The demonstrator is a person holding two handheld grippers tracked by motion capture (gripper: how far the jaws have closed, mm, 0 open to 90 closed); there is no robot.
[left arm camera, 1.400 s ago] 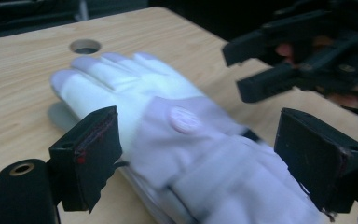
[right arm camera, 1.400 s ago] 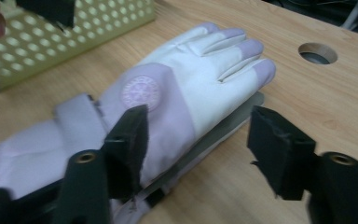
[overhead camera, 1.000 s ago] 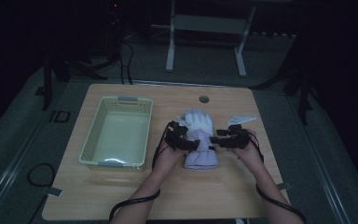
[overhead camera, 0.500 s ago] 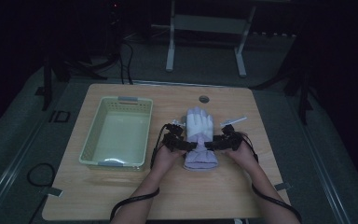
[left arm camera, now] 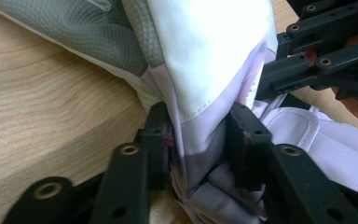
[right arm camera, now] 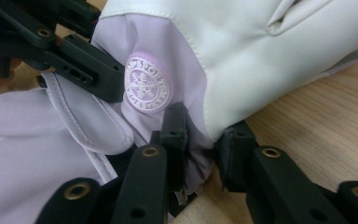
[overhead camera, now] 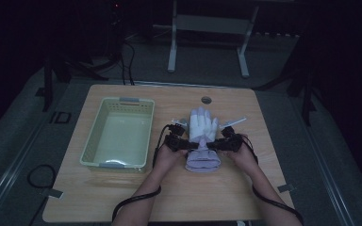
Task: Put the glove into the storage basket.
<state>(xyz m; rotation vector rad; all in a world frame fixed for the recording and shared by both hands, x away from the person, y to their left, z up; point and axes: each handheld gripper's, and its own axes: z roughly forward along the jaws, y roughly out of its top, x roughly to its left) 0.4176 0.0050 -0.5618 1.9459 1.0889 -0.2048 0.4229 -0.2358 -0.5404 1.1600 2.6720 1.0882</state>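
Table (overhead camera: 122, 197): wooden; bears all items. Basket (overhead camera: 90, 146): pale green, well apart from both jaws, probably the destination. Glove (overhead camera: 202, 136): white and lilac, flat on table, gripped at the wrist from both sides, seemingly for lifting. Left gripper (left arm camera: 200, 140): jaws just closed, clenched on cuff fabric. Right gripper (right arm camera: 200, 140): likewise, beside the round badge (right arm camera: 148, 85).

One glove (overhead camera: 202, 136); one basket (overhead camera: 90, 148); two grippers, left (overhead camera: 185, 143) and right (overhead camera: 220, 143)
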